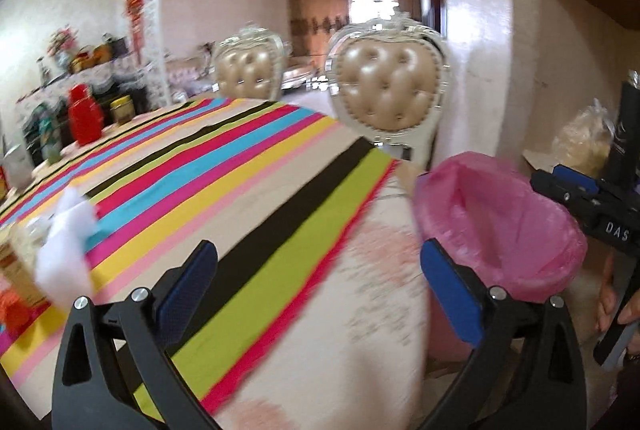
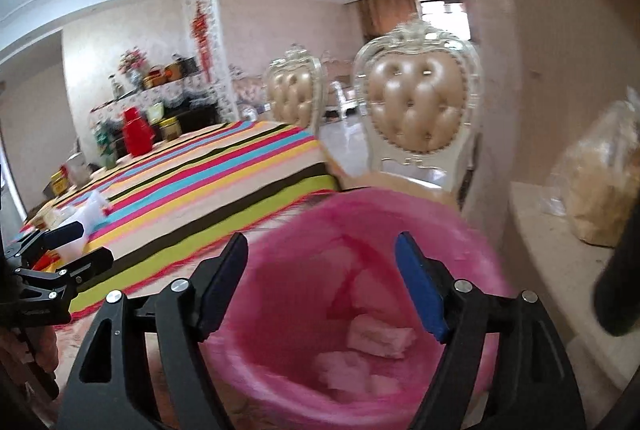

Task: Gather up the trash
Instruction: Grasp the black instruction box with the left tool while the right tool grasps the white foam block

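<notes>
A bin with a pink bag point(image 2: 360, 306) stands beside the table's near end; it also shows in the left wrist view point(image 1: 504, 230). White crumpled tissues point(image 2: 376, 342) lie at its bottom. My right gripper point(image 2: 320, 286) is open and empty, hovering over the bin's mouth. My left gripper point(image 1: 320, 282) is open and empty above the striped tablecloth point(image 1: 224, 174), left of the bin. A white crumpled tissue point(image 1: 68, 246) lies on the table to the left of the left gripper; it also shows in the right wrist view point(image 2: 94, 210).
Two padded chairs point(image 1: 388, 86) stand at the table's far side. A red container point(image 1: 84, 114) and jars sit at the table's far left. Boxes lie by the tissue point(image 1: 16, 270). A ledge with a plastic bag point(image 2: 600, 182) is right of the bin.
</notes>
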